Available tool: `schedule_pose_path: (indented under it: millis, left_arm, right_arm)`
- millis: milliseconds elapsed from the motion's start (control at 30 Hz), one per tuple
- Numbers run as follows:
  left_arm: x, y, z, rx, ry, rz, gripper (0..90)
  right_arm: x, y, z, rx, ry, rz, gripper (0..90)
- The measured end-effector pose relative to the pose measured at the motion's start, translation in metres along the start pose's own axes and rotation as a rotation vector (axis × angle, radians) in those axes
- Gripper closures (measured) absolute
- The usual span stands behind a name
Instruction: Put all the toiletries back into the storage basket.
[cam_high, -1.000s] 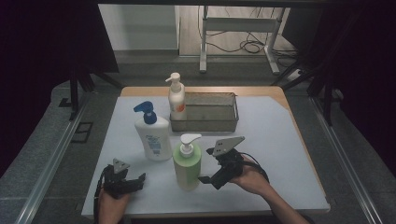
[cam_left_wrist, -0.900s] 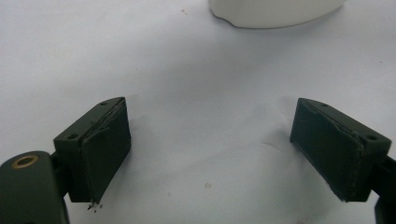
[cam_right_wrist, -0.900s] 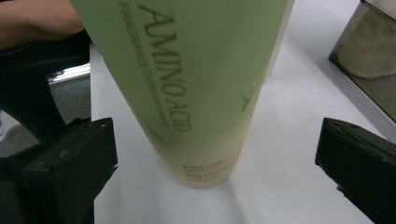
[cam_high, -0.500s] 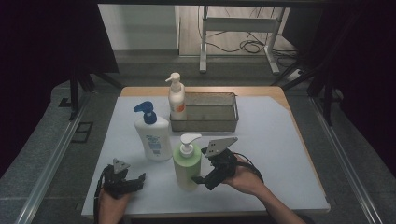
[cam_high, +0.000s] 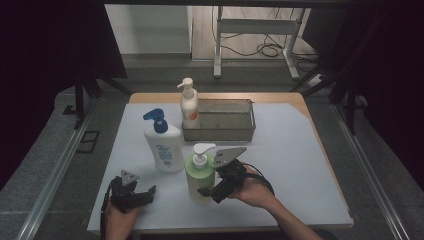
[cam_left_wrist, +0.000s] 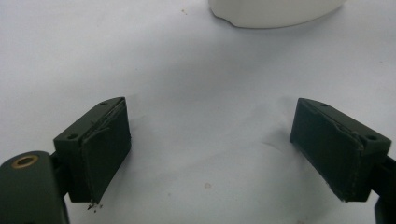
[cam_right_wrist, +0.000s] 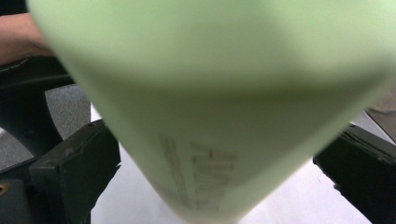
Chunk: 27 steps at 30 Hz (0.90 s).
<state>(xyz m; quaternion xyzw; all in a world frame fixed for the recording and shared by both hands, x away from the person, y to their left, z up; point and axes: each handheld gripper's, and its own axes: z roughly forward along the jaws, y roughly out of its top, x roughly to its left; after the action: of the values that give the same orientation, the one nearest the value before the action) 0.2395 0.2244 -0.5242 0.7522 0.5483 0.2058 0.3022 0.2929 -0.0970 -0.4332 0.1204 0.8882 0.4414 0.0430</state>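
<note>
At the near left of the white table (cam_high: 300, 165), the left gripper (cam_high: 146, 192) lies low over the surface in the person's left hand (cam_high: 119, 216), its jaws spread wide with nothing between them; in the left gripper view the bare table top shows in the gap, and the base of a white bottle (cam_left_wrist: 275, 11) stands farther ahead. That white bottle with the blue pump (cam_high: 162, 145) stands upright just beyond the left gripper. Next to the right, the green bottle (cam_high: 200, 175) stands upright near the front edge, white pump on top. The right gripper (cam_high: 209, 192), held in the right hand (cam_high: 255, 190), reaches in from the right with its jaws wide open on either side of the green bottle; in the right gripper view the bottle sits between both pads, not yet squeezed, and whether either pad touches it cannot be told. Behind, a cream bottle (cam_high: 189, 106) stands at the left end of a metal basket (cam_high: 220, 131).
</note>
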Motion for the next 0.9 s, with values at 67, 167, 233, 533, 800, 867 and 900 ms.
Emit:
schedule_pose_path:
  millis: [67, 167, 233, 533, 800, 867, 900]
  left_arm:
    - [0.000, 0.000, 0.000, 0.000, 0.000, 0.000, 12.0]
    - [0.000, 0.000, 0.000, 0.000, 0.000, 0.000, 12.0]
    - [0.000, 0.000, 0.000, 0.000, 0.000, 0.000, 12.0]
    - [0.000, 0.000, 0.000, 0.000, 0.000, 0.000, 12.0]
    - [0.000, 0.000, 0.000, 0.000, 0.000, -0.001, 12.0]
    - [0.000, 0.000, 0.000, 0.000, 0.000, 0.000, 12.0]
    - [0.000, 0.000, 0.000, 0.000, -0.001, 0.000, 12.0]
  right_arm:
    - [0.000, 0.001, 0.002, 0.004, -0.004, -0.010, 0.6]
    - [0.000, 0.002, 0.005, 0.008, -0.010, -0.018, 0.6]
    - [0.000, 0.003, 0.007, 0.007, -0.010, -0.019, 0.6]
    - [-0.002, 0.006, 0.012, -0.005, -0.012, -0.024, 2.7]
    - [0.001, 0.009, 0.011, -0.005, 0.005, -0.048, 11.3]
    - [0.001, 0.009, 0.011, -0.002, 0.005, -0.050, 11.5]
    - [0.001, 0.009, 0.011, 0.001, 0.004, -0.047, 11.6]
